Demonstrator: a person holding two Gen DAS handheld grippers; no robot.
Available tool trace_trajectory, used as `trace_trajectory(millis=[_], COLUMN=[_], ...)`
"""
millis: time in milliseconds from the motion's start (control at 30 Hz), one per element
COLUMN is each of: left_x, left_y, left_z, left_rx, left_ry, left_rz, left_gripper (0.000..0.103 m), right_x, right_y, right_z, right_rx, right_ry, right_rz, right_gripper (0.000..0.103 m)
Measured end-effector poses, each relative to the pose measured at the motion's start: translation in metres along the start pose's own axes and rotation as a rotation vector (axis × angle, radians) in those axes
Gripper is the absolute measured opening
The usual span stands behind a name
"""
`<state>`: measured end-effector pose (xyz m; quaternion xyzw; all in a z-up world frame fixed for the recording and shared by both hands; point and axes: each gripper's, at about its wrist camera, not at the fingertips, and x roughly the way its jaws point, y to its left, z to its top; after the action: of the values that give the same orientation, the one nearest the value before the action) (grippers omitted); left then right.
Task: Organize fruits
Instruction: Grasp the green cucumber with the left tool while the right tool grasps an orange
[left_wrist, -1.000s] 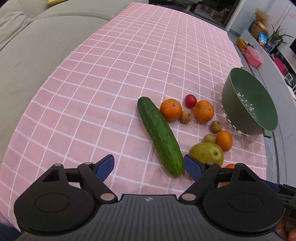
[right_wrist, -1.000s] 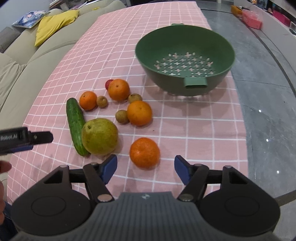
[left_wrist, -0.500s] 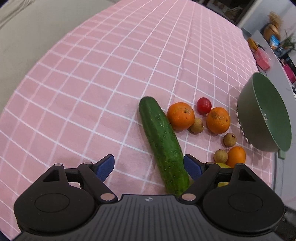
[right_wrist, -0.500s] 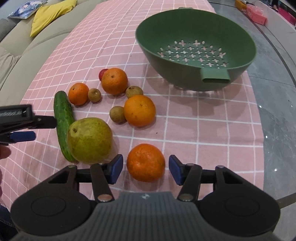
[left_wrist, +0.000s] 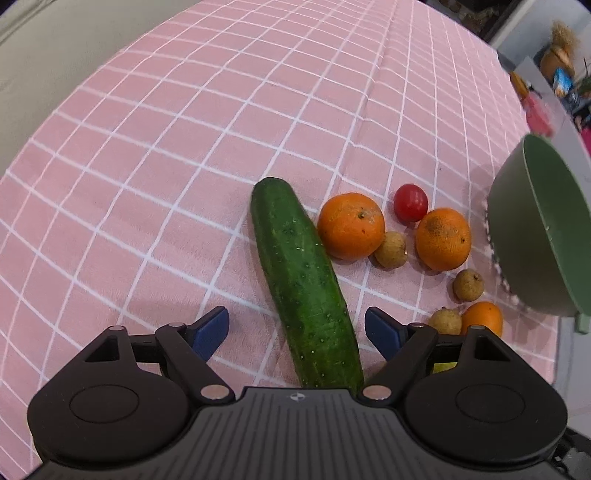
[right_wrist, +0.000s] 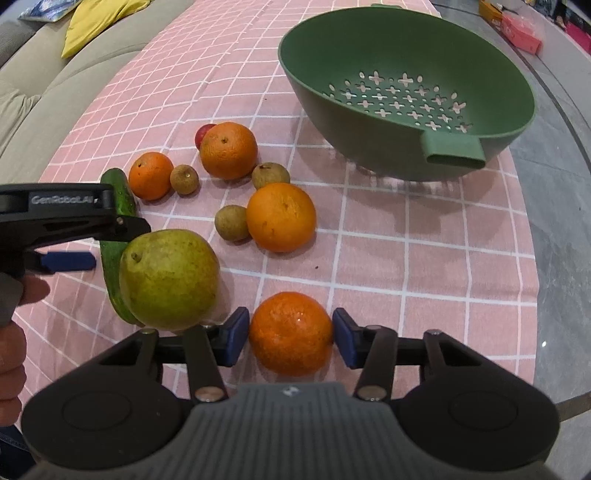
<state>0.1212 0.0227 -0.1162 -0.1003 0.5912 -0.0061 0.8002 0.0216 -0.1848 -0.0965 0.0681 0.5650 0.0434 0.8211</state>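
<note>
Left of the green colander (right_wrist: 406, 92), the cucumber (left_wrist: 306, 280) is straddled by the wide-open left gripper (left_wrist: 297, 328), nothing yet held. Nearer the colander, the closest orange (right_wrist: 291, 332) lies between the pads of the right gripper (right_wrist: 290, 338), whose jaws are narrowed around it but apparently not clamped. The grasping step is judged under way; next, both grippers should be closed and the produce carried to the colander.

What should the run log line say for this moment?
left gripper: open, straddling cucumber | right gripper: open around orange | colander: empty
</note>
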Motion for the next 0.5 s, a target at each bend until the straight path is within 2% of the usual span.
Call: trace_trajectory(millis=[167,400,467,500], left_x=[0.004,0.005,0.002,-0.001], left_y=[-0.015,-0.019,-0.016,-0.014], left_z=[-0.002,-0.002,-0.003,-0.003], left_rx=[0.060,0.026,0.012,0.006], left_ry=[-0.006,-0.022,-0.041,-0.051], left_rz=[0.079,0.120,0.098,0.066], left_gripper=[0.090,0.081,0.068,0.051], right_x=[0.000,0.001,0.002,0.002], right_y=[0.001,0.003,0.004,0.003], right_z=[0.000,0.001,0.001,0.001], right_rx=[-0.030,-0.044,-0.047,-0.047], right_ry=[-0.002,0.001,0.001,0.000], right_rz=[0.000,-0.001,-0.002,0.000], right_gripper=[0.045,0.045,0.045,0.045])
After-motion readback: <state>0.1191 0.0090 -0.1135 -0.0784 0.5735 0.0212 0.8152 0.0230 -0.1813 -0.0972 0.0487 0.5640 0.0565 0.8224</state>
